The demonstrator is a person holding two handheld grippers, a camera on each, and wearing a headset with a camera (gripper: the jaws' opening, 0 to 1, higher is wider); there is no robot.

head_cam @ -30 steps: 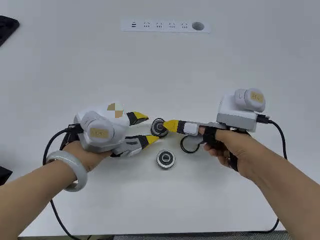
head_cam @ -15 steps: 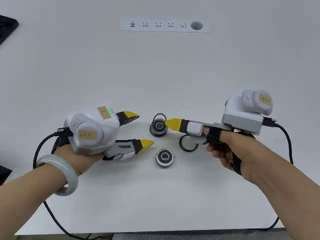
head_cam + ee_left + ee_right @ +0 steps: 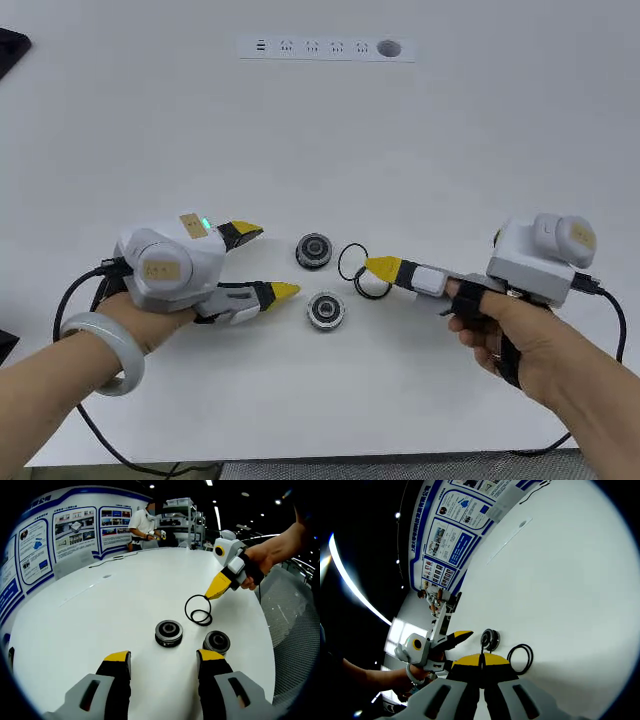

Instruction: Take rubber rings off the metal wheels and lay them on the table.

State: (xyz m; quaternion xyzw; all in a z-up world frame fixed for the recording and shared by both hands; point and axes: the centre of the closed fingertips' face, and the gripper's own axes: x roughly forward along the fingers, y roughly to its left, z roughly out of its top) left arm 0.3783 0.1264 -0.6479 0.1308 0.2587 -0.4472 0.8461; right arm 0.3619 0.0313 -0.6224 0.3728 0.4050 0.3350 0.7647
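Head view: the right gripper (image 3: 382, 267) has its jaws pinched shut on a rubber ring (image 3: 340, 263), seemingly light, limp and stretchy, best taken by its thin band; the left gripper (image 3: 272, 260) jaws gape empty.

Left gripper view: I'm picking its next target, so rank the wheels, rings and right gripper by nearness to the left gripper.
1. Centre wheel and right wheel, just past the jaws: too close to call.
2. Rings, beyond the wheels.
3. Right gripper, farthest, upper right.

Print on the wall posters (image 3: 75, 530) is too small to read.
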